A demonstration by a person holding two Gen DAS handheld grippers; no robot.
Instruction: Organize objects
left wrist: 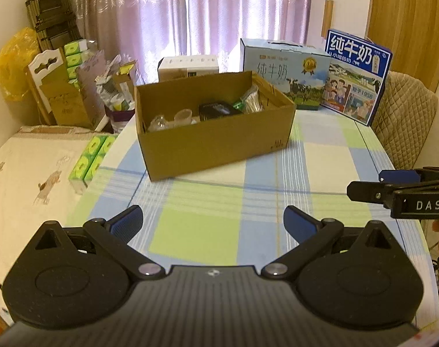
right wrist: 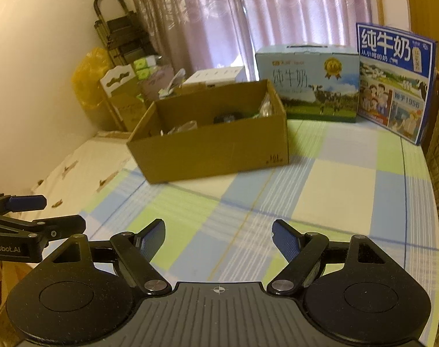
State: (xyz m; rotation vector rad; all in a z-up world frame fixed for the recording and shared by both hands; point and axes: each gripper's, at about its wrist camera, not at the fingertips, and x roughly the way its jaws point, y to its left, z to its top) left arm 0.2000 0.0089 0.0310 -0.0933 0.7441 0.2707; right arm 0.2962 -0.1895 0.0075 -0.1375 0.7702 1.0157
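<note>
An open cardboard box stands on the checked tablecloth; it also shows in the right wrist view. Inside it lie a black case, clear plastic cups and a clear bag with a green item. My left gripper is open and empty, held above the table in front of the box. My right gripper is open and empty, beside the left one; it shows at the right edge of the left wrist view.
Two milk cartons and a white box stand behind the cardboard box. Green tissue packs lie on a bed at the left. A quilted chair back stands at the right.
</note>
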